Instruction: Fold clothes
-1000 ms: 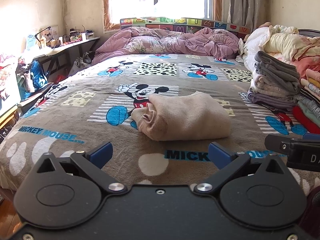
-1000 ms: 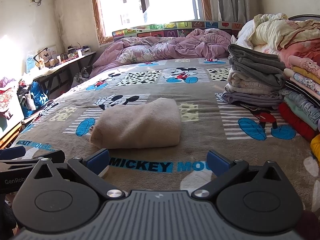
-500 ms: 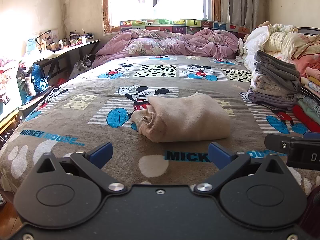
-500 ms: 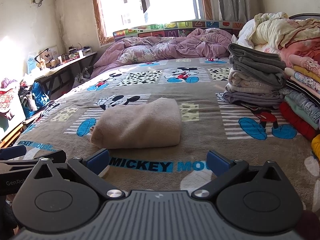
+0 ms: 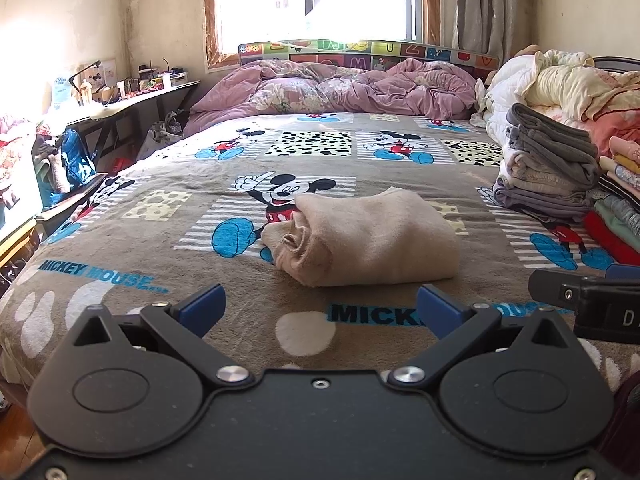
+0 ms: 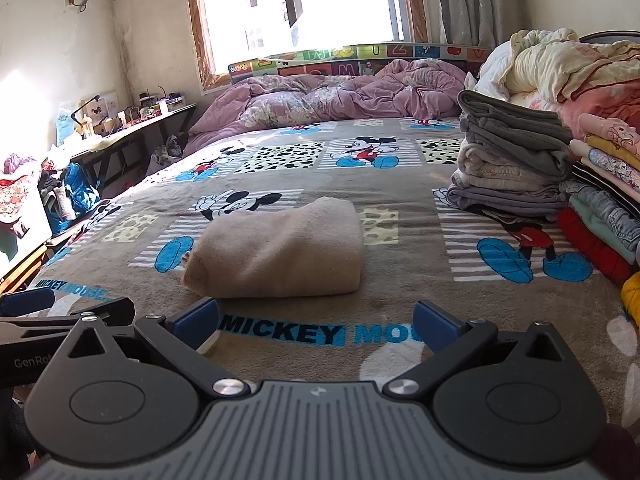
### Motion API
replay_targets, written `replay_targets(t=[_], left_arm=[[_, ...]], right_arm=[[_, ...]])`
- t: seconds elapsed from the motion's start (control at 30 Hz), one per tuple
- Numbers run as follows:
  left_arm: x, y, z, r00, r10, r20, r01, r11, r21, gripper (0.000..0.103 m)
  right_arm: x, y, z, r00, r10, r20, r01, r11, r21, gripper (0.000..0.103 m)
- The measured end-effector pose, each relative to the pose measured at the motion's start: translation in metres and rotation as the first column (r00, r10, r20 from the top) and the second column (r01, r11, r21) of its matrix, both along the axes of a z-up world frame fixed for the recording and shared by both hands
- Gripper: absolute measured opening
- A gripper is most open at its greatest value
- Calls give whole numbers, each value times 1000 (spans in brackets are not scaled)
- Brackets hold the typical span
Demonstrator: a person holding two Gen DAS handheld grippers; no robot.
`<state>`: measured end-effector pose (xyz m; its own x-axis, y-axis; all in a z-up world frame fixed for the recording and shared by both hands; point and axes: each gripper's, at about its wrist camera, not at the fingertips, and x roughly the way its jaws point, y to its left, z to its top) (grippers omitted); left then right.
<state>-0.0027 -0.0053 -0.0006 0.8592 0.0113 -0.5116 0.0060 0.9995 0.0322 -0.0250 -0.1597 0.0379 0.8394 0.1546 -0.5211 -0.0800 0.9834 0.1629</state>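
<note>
A folded beige garment (image 5: 368,238) lies on the bed (image 5: 224,184), near the middle of its near end, just beyond the "MICKEY MOUSE" lettering along the near edge of the cartoon-print blanket. The left tool (image 5: 320,306) hangs over that near edge with its blue-padded fingers spread wide and nothing between them; the right tool (image 6: 316,318) does the same, also agape and empty. Neither touches the garment.

The left wrist view faces the garment's left end, where the rolled layers and a hem show as a spiral. The right wrist view sees only the smooth top and long side of the garment (image 6: 280,254), with that end turned away. The left view catches part of the right tool (image 5: 588,304) at its right edge; the right view catches part of the left tool (image 6: 60,314) at its left edge, so the two sit side by side.

A stack of grey folded clothes (image 6: 512,168) stands at the bed's right edge, with a second, colourful stack (image 6: 604,200) beside it, shown more fully in the right view. A crumpled pink duvet (image 5: 340,88) fills the far end under the window.
</note>
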Motion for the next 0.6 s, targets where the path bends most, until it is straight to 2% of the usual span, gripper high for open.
replay_targets(t=[0.6], left_arm=[[2, -1, -1, 1000, -8, -2, 8, 1000, -1, 103]], right_arm=[[-2, 0, 1, 1000, 1, 1, -1, 1000, -3, 103]])
